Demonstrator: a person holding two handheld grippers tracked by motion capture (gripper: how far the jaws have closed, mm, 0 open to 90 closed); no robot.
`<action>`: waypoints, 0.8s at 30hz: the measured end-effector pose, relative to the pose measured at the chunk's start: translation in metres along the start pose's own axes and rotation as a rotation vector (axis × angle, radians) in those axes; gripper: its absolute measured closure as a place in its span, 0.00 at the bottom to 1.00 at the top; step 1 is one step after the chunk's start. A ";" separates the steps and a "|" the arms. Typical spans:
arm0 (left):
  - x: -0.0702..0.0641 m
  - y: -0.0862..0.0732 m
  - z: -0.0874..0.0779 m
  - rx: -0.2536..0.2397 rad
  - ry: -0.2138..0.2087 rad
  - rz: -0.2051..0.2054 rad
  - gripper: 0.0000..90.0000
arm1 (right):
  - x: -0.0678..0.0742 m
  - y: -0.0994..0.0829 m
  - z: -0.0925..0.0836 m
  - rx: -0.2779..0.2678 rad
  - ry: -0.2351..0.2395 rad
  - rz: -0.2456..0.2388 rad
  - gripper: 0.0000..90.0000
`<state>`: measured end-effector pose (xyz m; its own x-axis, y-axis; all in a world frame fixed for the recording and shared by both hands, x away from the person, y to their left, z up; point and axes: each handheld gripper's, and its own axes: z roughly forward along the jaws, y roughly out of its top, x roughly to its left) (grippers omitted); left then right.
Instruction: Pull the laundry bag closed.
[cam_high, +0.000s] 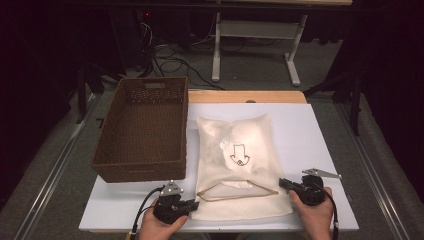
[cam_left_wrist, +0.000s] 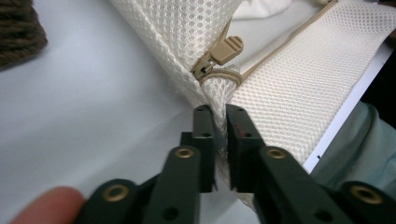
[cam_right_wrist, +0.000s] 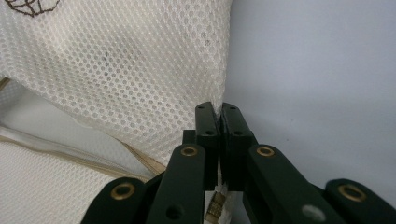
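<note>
Cream mesh zip laundry bag (cam_high: 239, 165) flat at centre of white table (cam_high: 125, 200), zipper slit gaping near lower edge. Left gripper (cam_high: 194, 205) pinching mesh corner beside tan zipper pull (cam_left_wrist: 224, 52); right gripper (cam_high: 283, 183) clamped on opposite edge, likely to lift bag level toward brown woven basket (cam_high: 142, 127), upper left.

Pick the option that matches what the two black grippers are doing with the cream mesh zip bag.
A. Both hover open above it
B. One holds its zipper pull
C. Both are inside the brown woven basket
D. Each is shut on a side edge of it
D: the left gripper and the right gripper each pinch an edge of the cream mesh zip bag; its zipper pull hangs free.
</note>
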<state>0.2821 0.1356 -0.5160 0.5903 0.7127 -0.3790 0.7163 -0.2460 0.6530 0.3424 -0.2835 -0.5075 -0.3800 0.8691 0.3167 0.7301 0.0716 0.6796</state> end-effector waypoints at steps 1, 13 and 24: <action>0.002 -0.001 0.001 0.008 -0.009 -0.007 0.84 | 0.000 0.000 0.001 -0.002 0.001 -0.005 0.98; 0.012 0.000 0.006 -0.031 -0.061 -0.041 0.64 | 0.004 -0.003 -0.006 -0.075 0.044 -0.041 0.77; 0.011 0.005 0.011 -0.014 -0.070 -0.033 0.76 | 0.023 0.005 -0.020 -0.181 0.060 -0.095 0.30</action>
<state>0.2957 0.1353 -0.5240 0.5916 0.6727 -0.4445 0.7304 -0.2135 0.6488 0.3264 -0.2730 -0.4838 -0.4796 0.8315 0.2803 0.5771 0.0582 0.8146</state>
